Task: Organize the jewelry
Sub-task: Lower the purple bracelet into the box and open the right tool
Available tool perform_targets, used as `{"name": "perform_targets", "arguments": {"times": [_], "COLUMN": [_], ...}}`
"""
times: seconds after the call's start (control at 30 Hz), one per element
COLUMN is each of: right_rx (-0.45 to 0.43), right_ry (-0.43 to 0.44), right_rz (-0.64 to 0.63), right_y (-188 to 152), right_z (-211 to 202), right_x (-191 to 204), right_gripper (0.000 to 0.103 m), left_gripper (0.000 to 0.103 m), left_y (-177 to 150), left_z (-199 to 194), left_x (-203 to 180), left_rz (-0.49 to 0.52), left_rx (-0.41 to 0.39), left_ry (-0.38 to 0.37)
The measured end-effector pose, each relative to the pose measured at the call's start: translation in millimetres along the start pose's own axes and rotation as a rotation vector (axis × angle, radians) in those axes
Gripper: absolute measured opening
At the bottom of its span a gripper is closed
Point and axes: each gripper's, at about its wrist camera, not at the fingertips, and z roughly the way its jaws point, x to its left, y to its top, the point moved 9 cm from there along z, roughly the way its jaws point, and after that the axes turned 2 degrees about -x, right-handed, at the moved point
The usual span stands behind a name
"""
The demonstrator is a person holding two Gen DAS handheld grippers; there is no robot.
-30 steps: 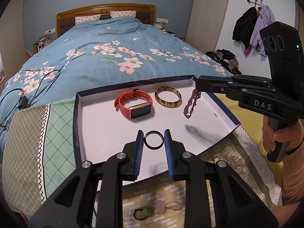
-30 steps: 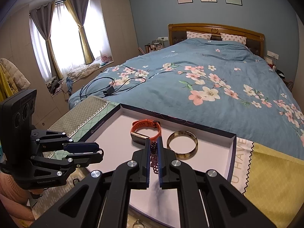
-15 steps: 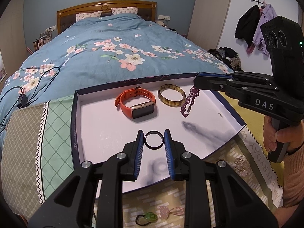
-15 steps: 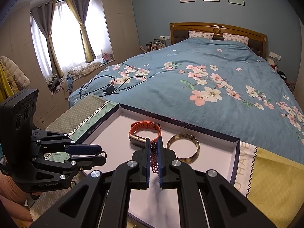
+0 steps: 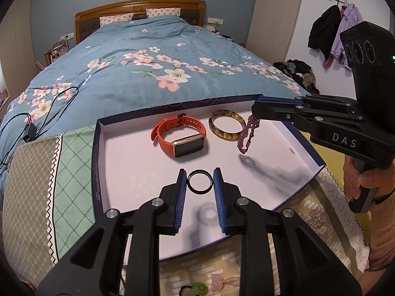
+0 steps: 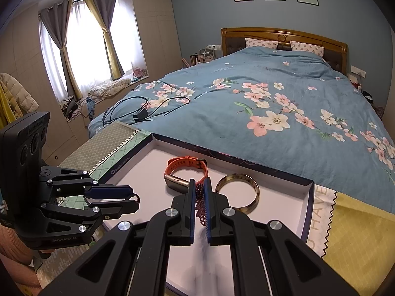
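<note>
A: Why both grippers over the tray (image 5: pixel 98 162)?

B: Each carries one piece. Left gripper (image 5: pixel 200 185): fingers closed on the black ring (image 5: pixel 200 185), held above the tray floor, judging by its shadow. Right gripper (image 6: pixel 200 196): fingers pinch the purple bead bracelet (image 5: pixel 248 133), dangling beside the amber bangle (image 5: pixel 227 128).

A: Count?

B: In tray: one orange watch (image 5: pixel 180 135), one bangle. Held: one ring, one bracelet. Off tray on the cloth: at least three small trinkets, hard to identify

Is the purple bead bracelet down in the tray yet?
No. The bracelet hangs from the right gripper, its lower end above the tray.
</note>
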Motion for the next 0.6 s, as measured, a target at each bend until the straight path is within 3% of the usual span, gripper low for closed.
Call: {"name": "perform_targets", "arguments": {"times": [0.6], "right_rx": [0.001], "right_ry": [0.003], "right_rz": [-0.019], "right_y": [3.5], "right_z": [15.5], "right_x": [-2.7], "right_gripper": [0.005], "left_gripper": [0.022], "left_y": [7.2], "left_z": [14.7], "left_x": [7.2], "left_rz": [0.001], "left_rx": [0.018], "left_ry": [0.024]}}
